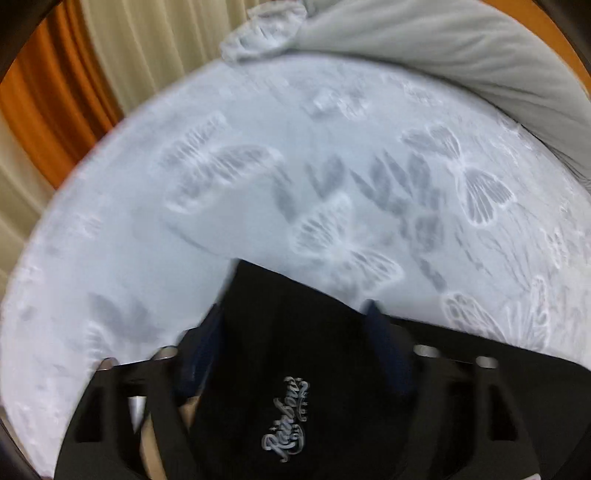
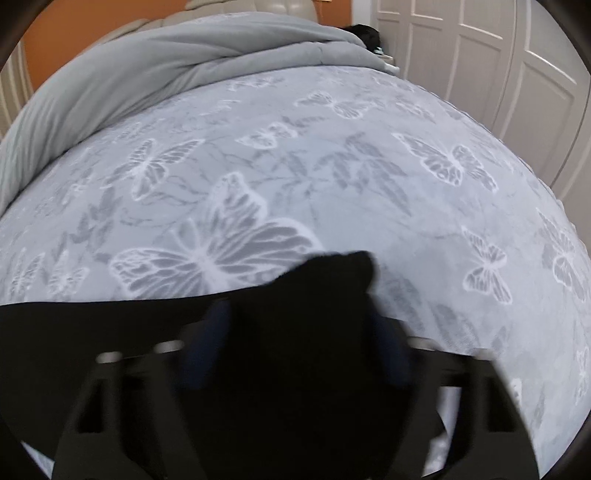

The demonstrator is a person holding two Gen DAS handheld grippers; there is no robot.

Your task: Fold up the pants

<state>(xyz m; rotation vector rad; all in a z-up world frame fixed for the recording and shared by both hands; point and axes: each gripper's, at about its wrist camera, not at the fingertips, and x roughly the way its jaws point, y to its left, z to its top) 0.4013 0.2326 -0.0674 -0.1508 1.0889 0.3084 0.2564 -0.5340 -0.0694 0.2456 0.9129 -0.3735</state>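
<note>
The left hand-held gripper (image 1: 291,332) was clamped on a bunched fold of the black pants (image 1: 280,369), whose cloth rose between its two blue-padded fingers (image 1: 207,354) and carried a pale script logo (image 1: 286,419) near the bottom of the left wrist view. From that grip the cloth ran rightward as a dark band along the lower edge of the view. The right hand-held gripper (image 2: 299,332) was likewise closed on the pants (image 2: 314,295), a crumpled black peak standing up between its fingers (image 2: 207,350), with more black cloth stretching to the left across the lower part of the right wrist view. The pants lay over the near part of a bed (image 2: 332,166) covered in a pale grey-blue spread patterned with white butterflies and grey leaves. A grey duvet (image 2: 129,74) was heaped at the far side of the bed. Beyond it stood an orange wall (image 2: 74,29), white panelled doors (image 2: 498,55) to the right, and cream curtains (image 1: 147,55) in the left wrist view. Both views were blurred around the fingers.
</note>
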